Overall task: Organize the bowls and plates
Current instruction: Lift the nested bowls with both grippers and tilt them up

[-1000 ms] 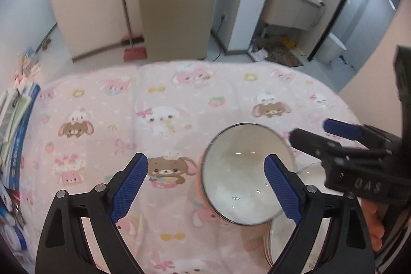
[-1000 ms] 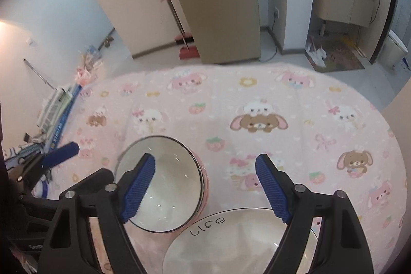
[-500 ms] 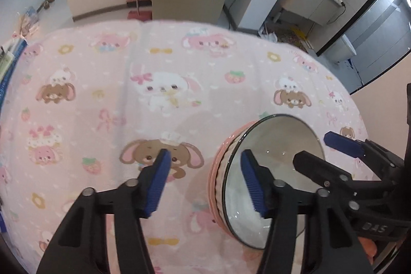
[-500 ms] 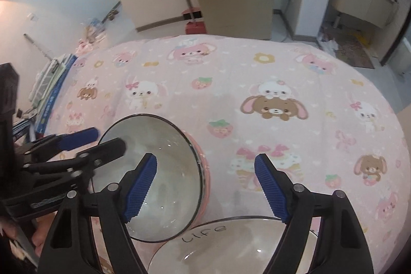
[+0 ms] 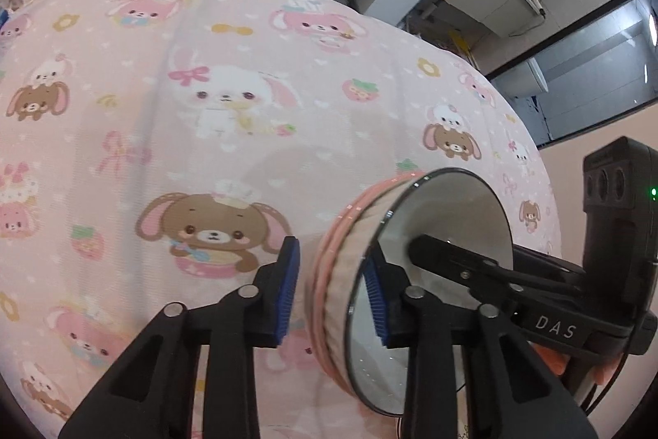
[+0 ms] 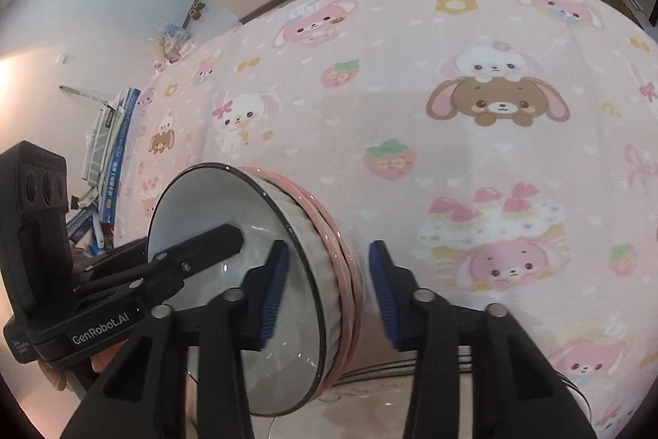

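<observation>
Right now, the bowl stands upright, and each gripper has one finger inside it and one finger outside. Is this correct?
Not quite. The bowl is not upright: it is tipped far over, with its rim almost on edge, as the right wrist view shows. The rest holds: the left gripper and the right gripper each have one finger inside it and one outside.

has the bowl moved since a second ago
Yes. The bowl has tipped from mouth-up to on edge, and sits higher against the brown bunny print on the cloth, with both tools straddling its rim.
</observation>
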`<state>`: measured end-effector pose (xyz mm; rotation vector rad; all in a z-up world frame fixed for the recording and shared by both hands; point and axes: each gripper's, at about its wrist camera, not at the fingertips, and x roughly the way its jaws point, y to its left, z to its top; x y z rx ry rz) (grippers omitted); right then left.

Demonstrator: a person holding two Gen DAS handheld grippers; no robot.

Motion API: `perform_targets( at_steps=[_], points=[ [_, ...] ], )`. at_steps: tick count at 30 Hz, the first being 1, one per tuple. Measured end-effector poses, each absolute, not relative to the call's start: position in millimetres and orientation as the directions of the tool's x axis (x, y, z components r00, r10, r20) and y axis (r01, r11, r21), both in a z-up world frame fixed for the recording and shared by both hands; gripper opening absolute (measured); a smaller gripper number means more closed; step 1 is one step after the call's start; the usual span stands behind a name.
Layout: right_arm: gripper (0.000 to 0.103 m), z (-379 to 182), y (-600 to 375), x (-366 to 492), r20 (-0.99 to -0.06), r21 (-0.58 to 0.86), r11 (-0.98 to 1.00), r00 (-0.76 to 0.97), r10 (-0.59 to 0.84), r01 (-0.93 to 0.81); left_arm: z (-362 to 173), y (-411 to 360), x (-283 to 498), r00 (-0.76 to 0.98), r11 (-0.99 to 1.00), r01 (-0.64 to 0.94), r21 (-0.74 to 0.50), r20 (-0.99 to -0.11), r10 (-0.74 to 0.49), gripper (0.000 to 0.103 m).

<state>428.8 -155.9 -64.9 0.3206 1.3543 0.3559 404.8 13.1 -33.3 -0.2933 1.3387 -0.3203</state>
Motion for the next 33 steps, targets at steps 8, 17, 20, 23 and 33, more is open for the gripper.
perform_targets(
  at_steps=[8,17,20,23,33],
  points=[
    [0.037,-72,-164,433,-0.854,0.497,0.868,0.164,0.494,-0.025,-36,8,403,0.214,0.918,0.054,-0.394,-0.893,-0.396,0.034],
    [0.037,-77,-168,434,-0.848,0.524,0.851,0.102,0.519,0.026,-38,-4,399,0.210,0.937,0.089,-0.337,-0.913,-0.349,0.039],
    [0.035,-75,-169,431,-0.851,0.518,0.854,0.130,0.509,0.049,-38,4,401,0.208,0.931,0.061,-0.360,-0.908,-0.365,0.033],
    [0.035,-77,-176,432,-0.819,0.568,0.819,0.154,0.553,0.079,-39,13,403,0.198,0.915,0.018,-0.403,-0.896,-0.398,0.031],
    [0.035,-77,-175,432,-0.824,0.560,0.825,0.153,0.545,0.073,-35,6,400,0.219,0.937,0.059,-0.344,-0.912,-0.348,0.030]
  ],
)
